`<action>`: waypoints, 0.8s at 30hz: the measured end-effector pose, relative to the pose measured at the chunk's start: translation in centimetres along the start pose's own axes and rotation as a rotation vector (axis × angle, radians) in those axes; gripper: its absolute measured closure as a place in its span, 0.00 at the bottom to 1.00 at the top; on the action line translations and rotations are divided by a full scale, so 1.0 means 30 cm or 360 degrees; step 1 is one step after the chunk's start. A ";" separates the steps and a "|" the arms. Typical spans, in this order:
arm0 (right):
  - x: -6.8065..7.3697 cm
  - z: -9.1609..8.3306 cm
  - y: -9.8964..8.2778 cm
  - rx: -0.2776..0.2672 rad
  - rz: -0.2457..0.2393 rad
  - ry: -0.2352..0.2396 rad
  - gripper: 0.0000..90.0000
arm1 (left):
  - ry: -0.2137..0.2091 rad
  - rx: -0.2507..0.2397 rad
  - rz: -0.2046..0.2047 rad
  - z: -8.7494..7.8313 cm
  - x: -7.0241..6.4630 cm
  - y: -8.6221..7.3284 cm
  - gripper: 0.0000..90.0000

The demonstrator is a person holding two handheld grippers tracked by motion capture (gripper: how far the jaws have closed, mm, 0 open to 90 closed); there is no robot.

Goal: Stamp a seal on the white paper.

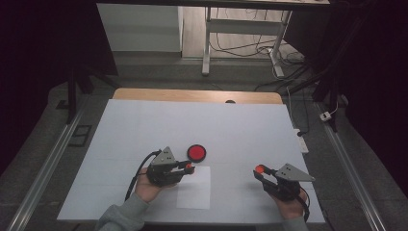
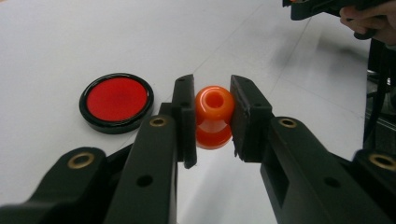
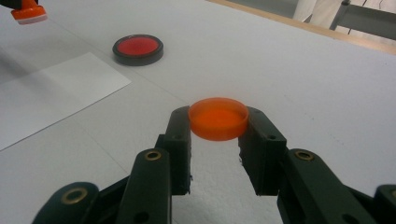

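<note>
Stamp (image 2: 214,116) is pinched in the left claw (image 1: 188,168); its orange cap (image 3: 218,118) is pinched in the right claw (image 1: 260,170). Inking looks next: press it onto the red ink pad (image 1: 196,152) just beyond the left claw.

Each black hand-held gripper (image 1: 185,168) has brass-ringed screw holes, a grey triangular top plate and a trailing cable.

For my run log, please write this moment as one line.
left gripper: shut on orange stamp | right gripper: shut on orange lid | ink pad: open, on table

ink pad (image 1: 196,152) on table (image 1: 250,130), just behind paper sheet (image 1: 195,190), stamp (image 1: 189,168) above sheet
</note>
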State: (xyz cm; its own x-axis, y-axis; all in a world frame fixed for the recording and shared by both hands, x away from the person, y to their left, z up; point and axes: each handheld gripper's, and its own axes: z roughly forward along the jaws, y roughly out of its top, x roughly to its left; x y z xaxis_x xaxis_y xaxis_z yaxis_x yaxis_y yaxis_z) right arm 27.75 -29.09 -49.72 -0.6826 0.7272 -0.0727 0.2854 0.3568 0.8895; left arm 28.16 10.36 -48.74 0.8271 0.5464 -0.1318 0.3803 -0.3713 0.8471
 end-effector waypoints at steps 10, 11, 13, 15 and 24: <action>0.000 0.005 0.000 0.0014 -0.0010 -0.0008 0.72 | -0.0047 0.0050 0.0036 0.021 -0.017 -0.003 0.81; 0.000 0.006 -0.001 0.0015 -0.0010 -0.0009 0.72 | -0.0050 0.0055 0.0036 0.023 -0.017 -0.004 0.81; -0.001 0.007 -0.002 0.0018 -0.0009 -0.0008 0.72 | -0.0057 0.0070 0.0033 0.030 -0.017 -0.008 0.81; -0.001 0.008 -0.002 0.0018 -0.0009 -0.0006 0.72 | -0.0063 0.0090 0.0034 0.037 -0.017 -0.012 0.81; -0.003 0.010 -0.004 0.0020 -0.0008 0.0002 0.72 | -0.0065 0.0184 0.0048 0.086 -0.026 -0.037 0.81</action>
State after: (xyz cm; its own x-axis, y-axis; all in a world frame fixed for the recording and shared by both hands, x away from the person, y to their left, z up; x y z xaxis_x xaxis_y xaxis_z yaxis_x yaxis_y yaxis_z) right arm 27.96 -29.01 -49.95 -0.6848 0.7247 -0.0766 0.2904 0.3677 0.8834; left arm 28.15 8.41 -50.89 0.8541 0.5036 -0.1299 0.3982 -0.4724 0.7863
